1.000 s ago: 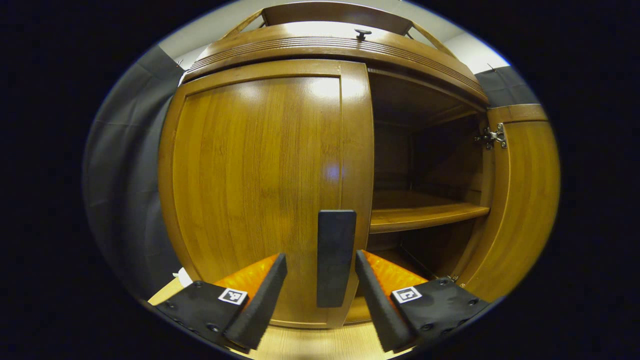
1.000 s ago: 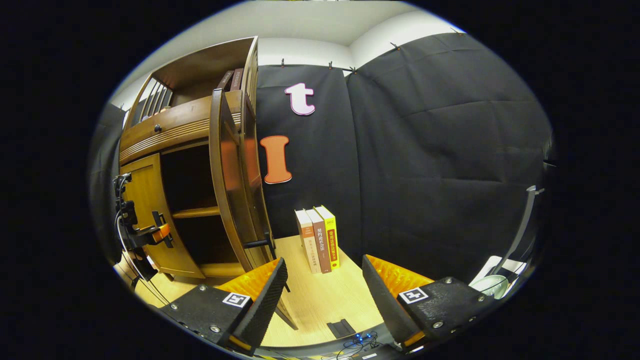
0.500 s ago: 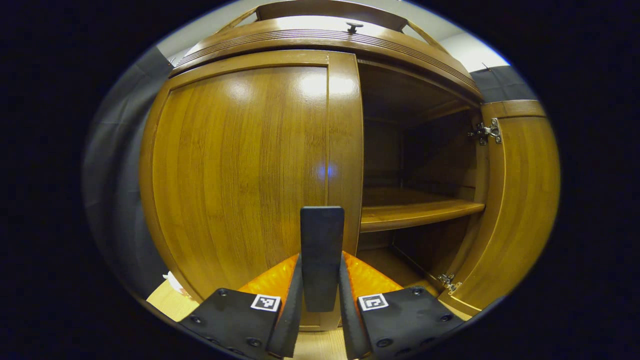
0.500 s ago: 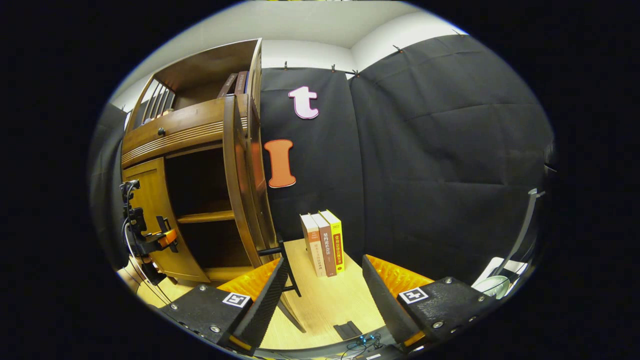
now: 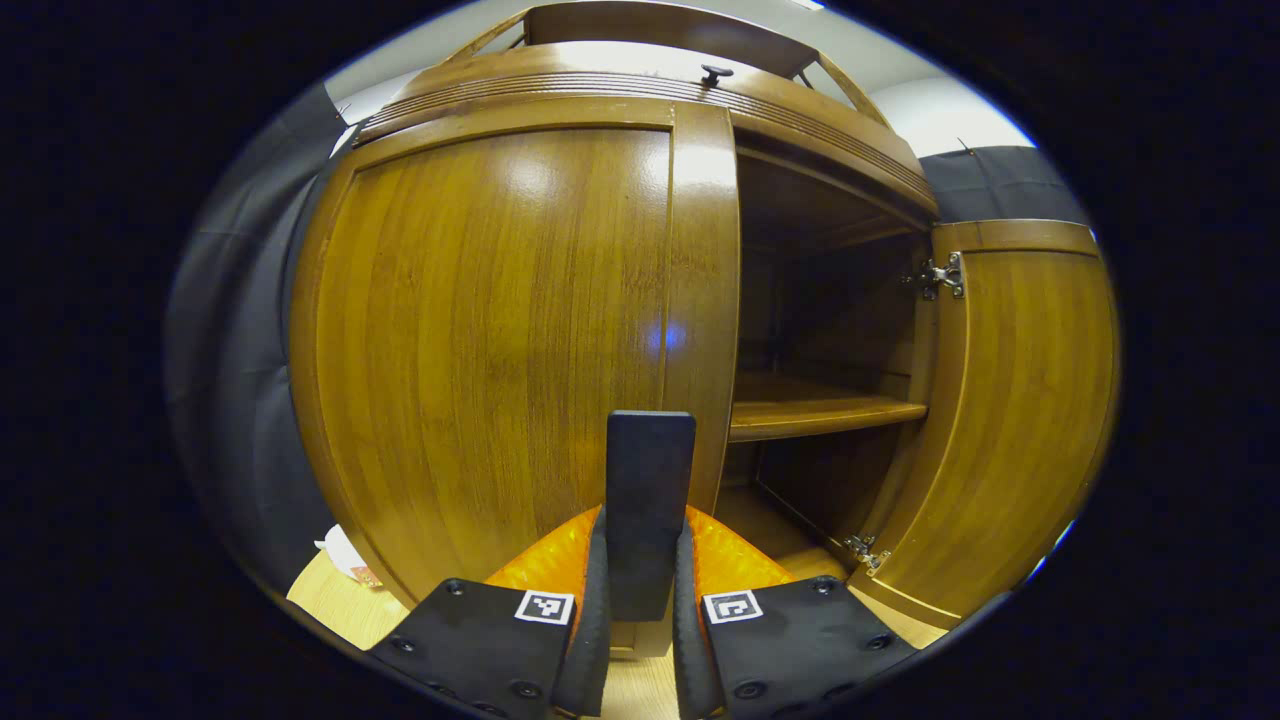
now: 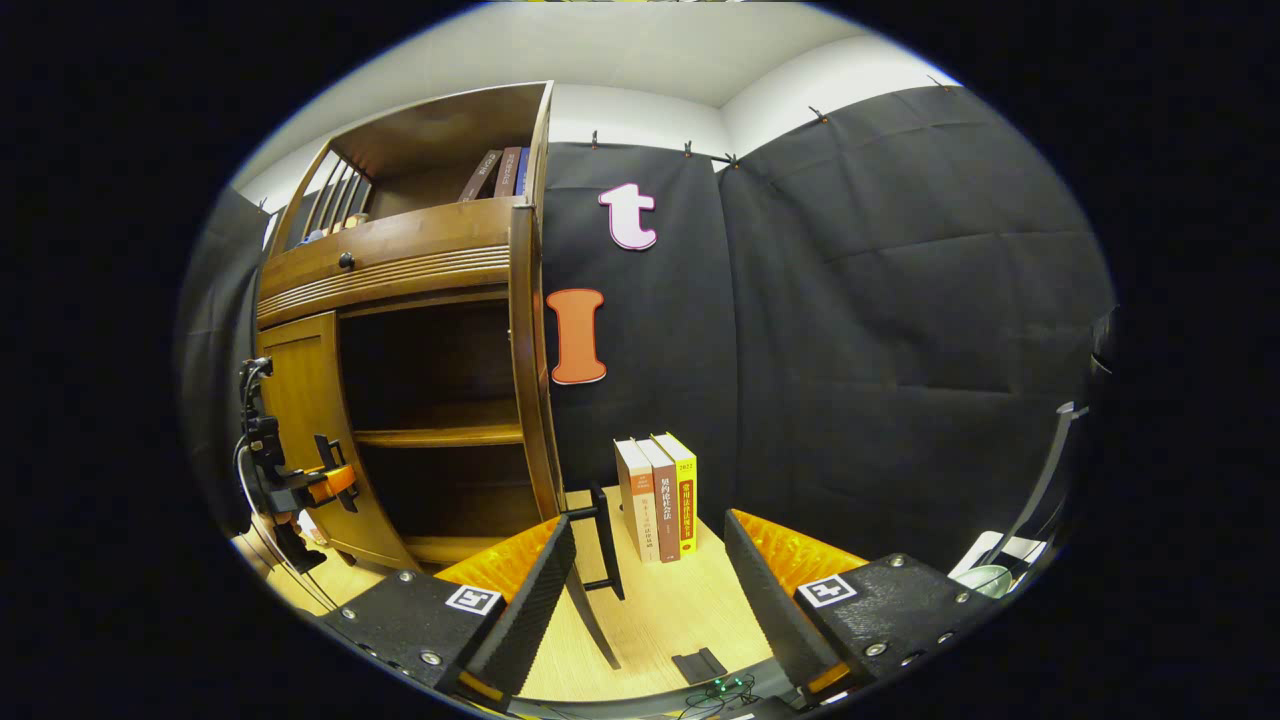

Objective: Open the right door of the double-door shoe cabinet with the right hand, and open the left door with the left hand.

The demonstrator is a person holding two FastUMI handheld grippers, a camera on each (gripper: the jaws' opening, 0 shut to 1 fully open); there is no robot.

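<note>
The wooden shoe cabinet (image 5: 640, 85) stands close in front in the left gripper view. Its left door (image 5: 480, 330) looks closed or nearly so. My left gripper (image 5: 642, 530) is shut on that door's dark upright handle (image 5: 650, 470), one finger pressing each side. The right door (image 5: 1020, 400) hangs wide open, showing an inner shelf (image 5: 820, 410). In the right gripper view the right door (image 6: 527, 370) stands edge-on with its handle (image 6: 600, 535) free. My right gripper (image 6: 645, 590) is open, holding nothing, just in front of that door. The left gripper (image 6: 305, 485) shows at the left door.
Three books (image 6: 660, 495) stand upright on the light wood floor (image 6: 670, 620) beside the open right door. More books (image 6: 500, 170) sit on the cabinet's top shelf. A drawer knob (image 5: 716, 72) sticks out above the doors. A white object (image 6: 985, 575) lies at far right.
My left gripper went from open around the left door's handle to shut on it. In the right gripper view the open right door has shifted to edge-on; the right gripper stays open.
</note>
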